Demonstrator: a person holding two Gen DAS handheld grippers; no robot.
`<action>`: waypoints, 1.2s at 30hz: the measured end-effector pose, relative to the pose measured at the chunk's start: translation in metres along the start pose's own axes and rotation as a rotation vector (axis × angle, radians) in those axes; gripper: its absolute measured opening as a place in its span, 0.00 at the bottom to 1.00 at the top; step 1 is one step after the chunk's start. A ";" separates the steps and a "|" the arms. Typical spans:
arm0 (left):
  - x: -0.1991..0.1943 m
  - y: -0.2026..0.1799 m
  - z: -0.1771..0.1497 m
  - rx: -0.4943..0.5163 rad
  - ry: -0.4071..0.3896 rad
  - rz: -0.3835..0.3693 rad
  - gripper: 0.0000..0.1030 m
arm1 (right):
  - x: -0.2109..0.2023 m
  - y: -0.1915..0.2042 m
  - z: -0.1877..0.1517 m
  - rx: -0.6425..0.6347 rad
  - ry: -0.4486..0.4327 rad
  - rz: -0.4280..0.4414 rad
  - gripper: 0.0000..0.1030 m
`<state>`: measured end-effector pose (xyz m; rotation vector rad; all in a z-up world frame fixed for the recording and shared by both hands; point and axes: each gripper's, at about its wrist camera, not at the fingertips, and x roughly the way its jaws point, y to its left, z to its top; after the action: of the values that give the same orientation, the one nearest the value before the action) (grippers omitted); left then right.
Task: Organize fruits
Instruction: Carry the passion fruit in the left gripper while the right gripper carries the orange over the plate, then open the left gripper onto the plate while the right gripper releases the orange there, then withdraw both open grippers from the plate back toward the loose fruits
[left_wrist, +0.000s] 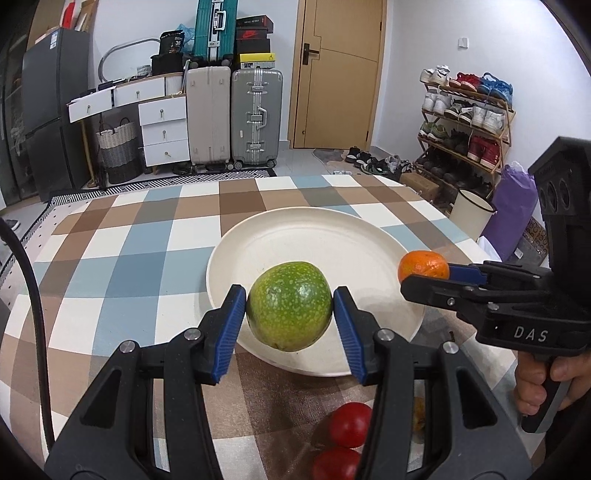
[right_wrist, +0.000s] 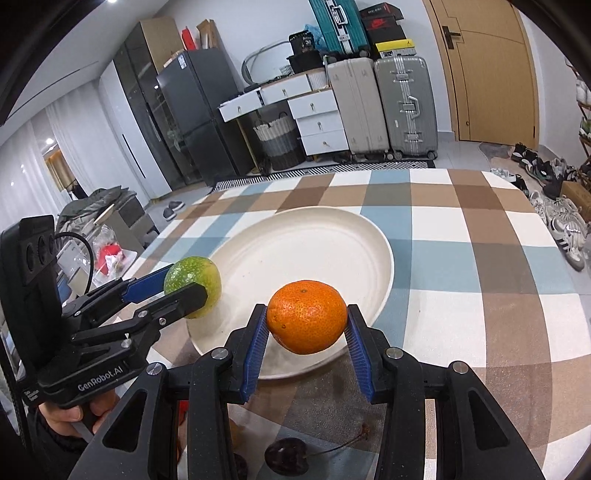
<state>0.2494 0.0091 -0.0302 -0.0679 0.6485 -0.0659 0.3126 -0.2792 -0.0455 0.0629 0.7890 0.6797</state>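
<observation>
Cream-white and bare, the plate (left_wrist: 258, 236) holds no fruit yet, so I judge the sorting to be barely under way: two pieces are in the air over it and none has been set down. The left gripper (left_wrist: 290, 306) has its blue fingers (left_wrist: 229, 325) pinching a speckled green fruit (left_wrist: 290, 304) above the plate's near rim, clear of the surface as far as I can tell. The right gripper (right_wrist: 306, 317) has its fingers (right_wrist: 255, 350) clamped on an orange mandarin (right_wrist: 306, 315), likewise above the near edge of the plate. What is left looks like most of the job: both held fruits must go down, and more wait on the worktop (right_wrist: 461, 258) nearer the person, namely two red tomatoes (left_wrist: 349, 424) in the left view and a dark cherry (right_wrist: 286, 459) with a stem in the right view, with something yellowish half hidden behind the fingers that I cannot identify. The worktop wears a checked cloth of brown, blue and white squares. Beyond it stands a lived-in room: suitcases (left_wrist: 236, 118) stacked against the wall, white drawers (left_wrist: 162, 129), a dark fridge (right_wrist: 199, 110), a wooden door (left_wrist: 336, 74) and a shoe rack (left_wrist: 465, 122) crowded with trainers.
</observation>
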 end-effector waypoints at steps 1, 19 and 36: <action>0.000 0.000 -0.001 0.001 0.002 0.002 0.45 | 0.001 0.000 0.000 -0.003 0.002 -0.004 0.41; -0.010 0.019 -0.001 -0.101 -0.003 -0.013 0.82 | -0.005 0.018 -0.011 -0.124 -0.048 -0.065 0.82; -0.044 0.027 -0.001 -0.120 -0.044 -0.025 0.99 | -0.016 0.013 -0.020 -0.087 -0.048 -0.047 0.99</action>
<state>0.2149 0.0396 -0.0067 -0.1924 0.6075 -0.0496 0.2841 -0.2820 -0.0455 -0.0184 0.7117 0.6654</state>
